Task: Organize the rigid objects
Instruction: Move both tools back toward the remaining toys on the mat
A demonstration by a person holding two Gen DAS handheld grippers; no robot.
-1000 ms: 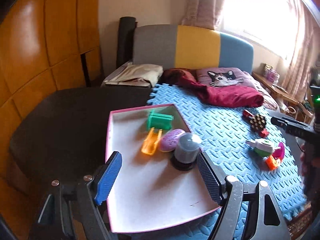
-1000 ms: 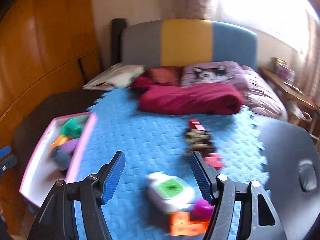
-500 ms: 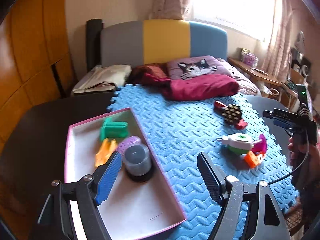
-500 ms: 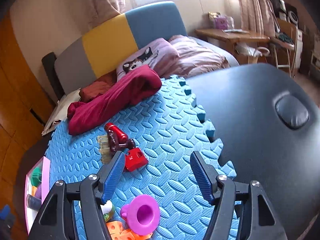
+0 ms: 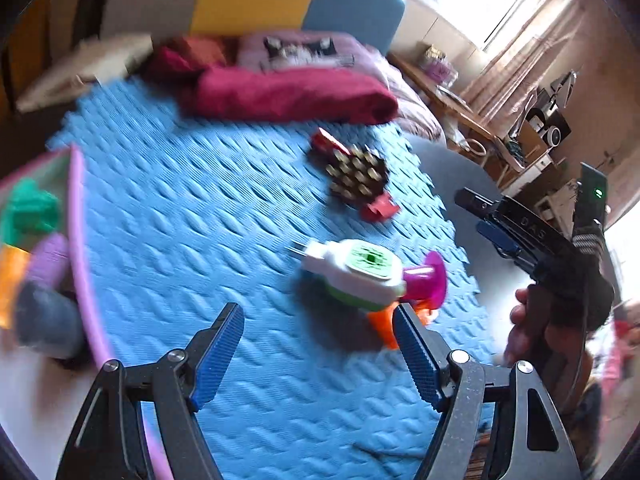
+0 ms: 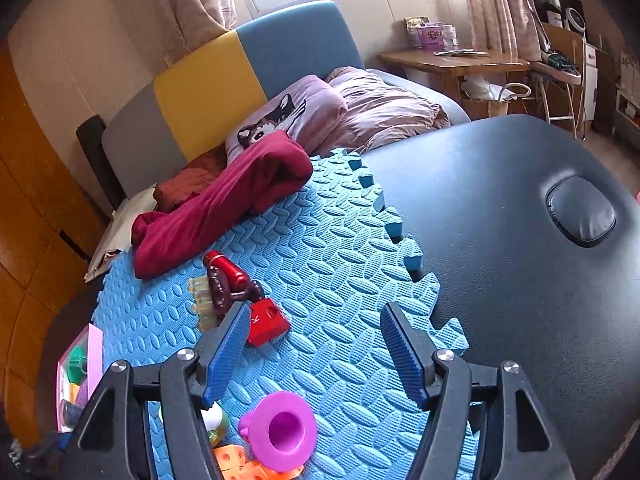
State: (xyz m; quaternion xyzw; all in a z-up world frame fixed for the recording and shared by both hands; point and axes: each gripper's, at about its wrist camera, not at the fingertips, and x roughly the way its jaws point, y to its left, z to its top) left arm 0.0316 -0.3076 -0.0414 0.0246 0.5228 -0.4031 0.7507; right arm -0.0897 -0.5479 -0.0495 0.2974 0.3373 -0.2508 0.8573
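Loose toys on blue mat [image 5: 224,208], both tongs empty, tray only part filled.

We see the white-and-green plug-in device [image 5: 354,270] lying flat on the mat, touching the magenta funnel [image 5: 428,282] and orange block [image 5: 384,322]; the red brush [image 6: 228,284] and red cube [image 6: 266,320] sit further back near the maroon cloth [image 6: 224,200]. The pink tray [image 5: 82,248] at the mat's left edge already holds a few toys. Left gripper [image 5: 318,354] has jaws apart, nothing between, hovering just short of the device. Right gripper [image 6: 314,346] is also apart and empty, above the funnel. Risks, we judge: the clustered pieces may get nudged or scattered by a pinch, and the left view is blurred, so aim could be off.
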